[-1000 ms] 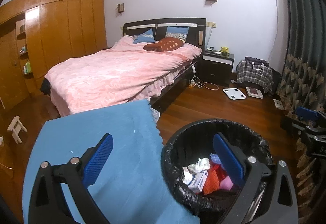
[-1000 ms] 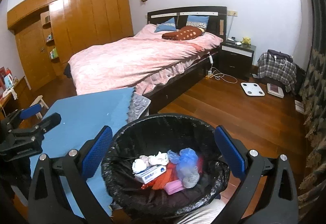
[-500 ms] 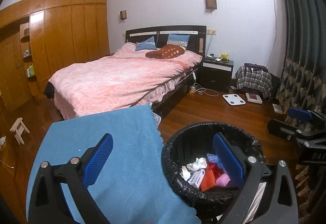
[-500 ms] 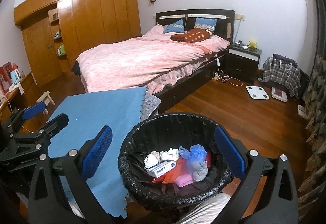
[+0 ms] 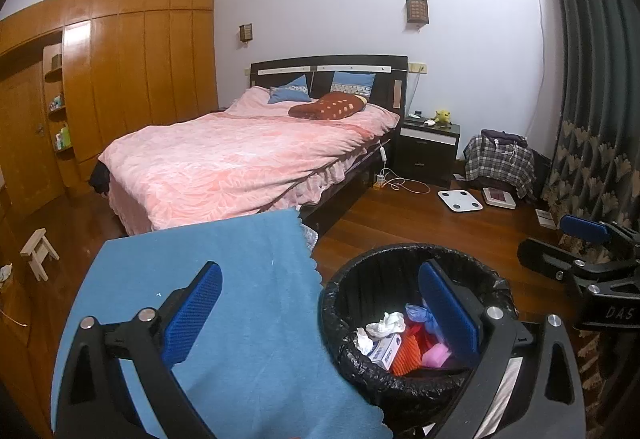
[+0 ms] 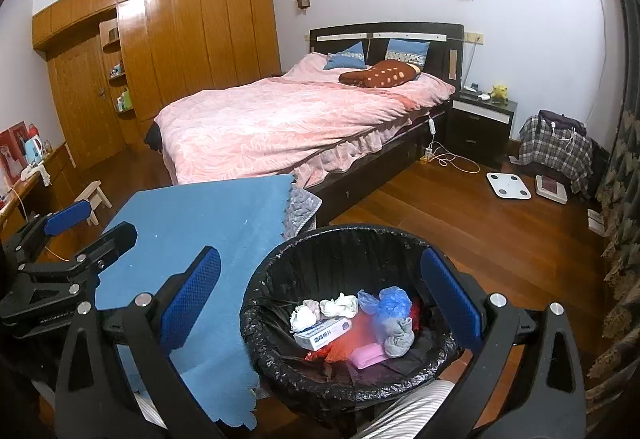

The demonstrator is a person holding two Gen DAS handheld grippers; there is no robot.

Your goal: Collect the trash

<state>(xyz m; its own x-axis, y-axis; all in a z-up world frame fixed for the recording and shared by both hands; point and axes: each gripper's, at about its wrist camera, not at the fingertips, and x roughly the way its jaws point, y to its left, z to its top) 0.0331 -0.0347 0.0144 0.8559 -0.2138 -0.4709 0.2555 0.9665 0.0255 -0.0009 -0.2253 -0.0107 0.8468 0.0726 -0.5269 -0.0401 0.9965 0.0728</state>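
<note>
— What's in the black-lined trash bin (image 6: 352, 247)?
— Crumpled tissues (image 6: 340, 305), a white box (image 6: 322, 333) lying flat, long axis left-right, a blue bag (image 6: 394, 299). The bin stands off the blue surface's (image 6: 200, 223) right edge.
— Fingers?
— Left gripper (image 5: 320, 313) and right gripper (image 6: 320, 301) both spread, empty.

The black left gripper with blue pads (image 5: 320, 313) and its twin right gripper (image 6: 320, 299) are both spread wide, holding nothing.

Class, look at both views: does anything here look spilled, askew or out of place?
Nothing looks spilled: the trash sits inside the black-lined bin, and the blue cloth lies flat. Only a white cable trails loose across the floor.
</note>
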